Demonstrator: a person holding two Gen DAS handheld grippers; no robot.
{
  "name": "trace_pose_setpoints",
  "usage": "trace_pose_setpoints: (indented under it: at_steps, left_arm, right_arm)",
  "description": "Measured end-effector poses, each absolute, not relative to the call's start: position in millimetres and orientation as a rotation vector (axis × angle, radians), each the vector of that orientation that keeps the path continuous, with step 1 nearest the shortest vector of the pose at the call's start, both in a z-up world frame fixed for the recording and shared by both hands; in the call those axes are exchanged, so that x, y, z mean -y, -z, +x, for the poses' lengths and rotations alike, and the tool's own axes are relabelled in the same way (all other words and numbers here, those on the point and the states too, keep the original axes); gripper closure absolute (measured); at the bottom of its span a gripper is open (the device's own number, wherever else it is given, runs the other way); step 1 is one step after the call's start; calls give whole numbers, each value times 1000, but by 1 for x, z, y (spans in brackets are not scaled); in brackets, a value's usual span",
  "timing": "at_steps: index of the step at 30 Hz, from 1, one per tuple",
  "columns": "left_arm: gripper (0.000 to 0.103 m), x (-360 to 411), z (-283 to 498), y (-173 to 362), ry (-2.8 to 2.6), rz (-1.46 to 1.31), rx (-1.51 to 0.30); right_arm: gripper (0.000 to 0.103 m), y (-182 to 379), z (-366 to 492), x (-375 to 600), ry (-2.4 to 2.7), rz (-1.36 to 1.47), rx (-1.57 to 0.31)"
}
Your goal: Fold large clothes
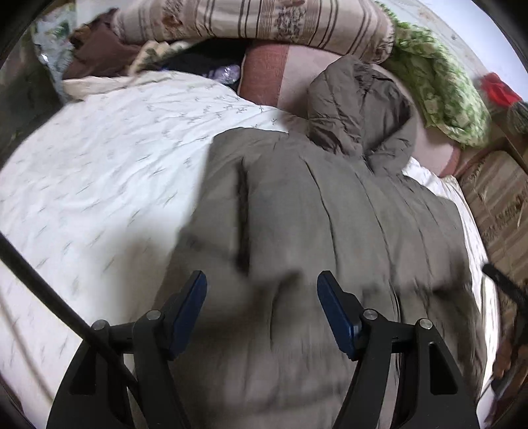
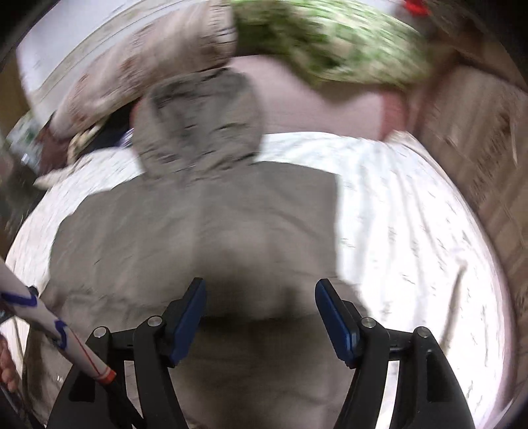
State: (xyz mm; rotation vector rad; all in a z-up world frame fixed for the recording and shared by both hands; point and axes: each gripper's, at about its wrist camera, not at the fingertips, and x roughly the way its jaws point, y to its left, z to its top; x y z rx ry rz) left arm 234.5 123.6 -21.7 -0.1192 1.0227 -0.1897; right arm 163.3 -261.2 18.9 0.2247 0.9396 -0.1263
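Observation:
A large grey-brown padded hooded jacket [image 1: 313, 214] lies spread on a white patterned bed sheet [image 1: 99, 165], hood [image 1: 359, 102] toward the far end. My left gripper [image 1: 262, 280] hovers open and empty over the jacket's lower part. In the right wrist view the same jacket [image 2: 204, 224] lies below with its hood [image 2: 198, 125] far ahead. My right gripper [image 2: 260, 287] is open and empty above the jacket's lower middle. Both views are motion-blurred.
A striped beige quilt [image 1: 264, 19], a green patterned blanket [image 1: 439, 85] and a pink pillow [image 1: 283, 72] are piled at the bed's far end. Cardboard boxes [image 1: 501, 204] stand at the right. A white and blue handle [image 2: 49, 326] crosses the right view's lower left.

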Motion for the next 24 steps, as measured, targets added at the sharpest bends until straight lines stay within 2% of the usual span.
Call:
trace_pose_setpoints:
  at_steps: [4, 5, 8, 11, 16, 20, 24]
  left_arm:
    - [38, -119, 289, 46, 216, -128, -1086]
    - [60, -117, 294, 48, 225, -133, -1097]
    - [76, -103, 308, 36, 216, -66, -1072]
    - [76, -94, 325, 23, 191, 7, -1026]
    - [72, -82, 355, 49, 148, 50, -1072]
    - [68, -86, 354, 61, 154, 10, -1056]
    - [65, -89, 353, 65, 166, -16, -1037]
  right_arm:
    - [30, -13, 173, 277, 134, 262, -948]
    - [30, -12, 176, 276, 134, 259, -948]
    - [30, -12, 189, 271, 127, 239, -932]
    - [30, -10, 206, 261, 115, 207, -925]
    - [30, 22, 245, 239, 117, 150, -989]
    - [17, 47, 259, 241, 127, 197, -1009]
    - [9, 61, 266, 251, 126, 254, -1018]
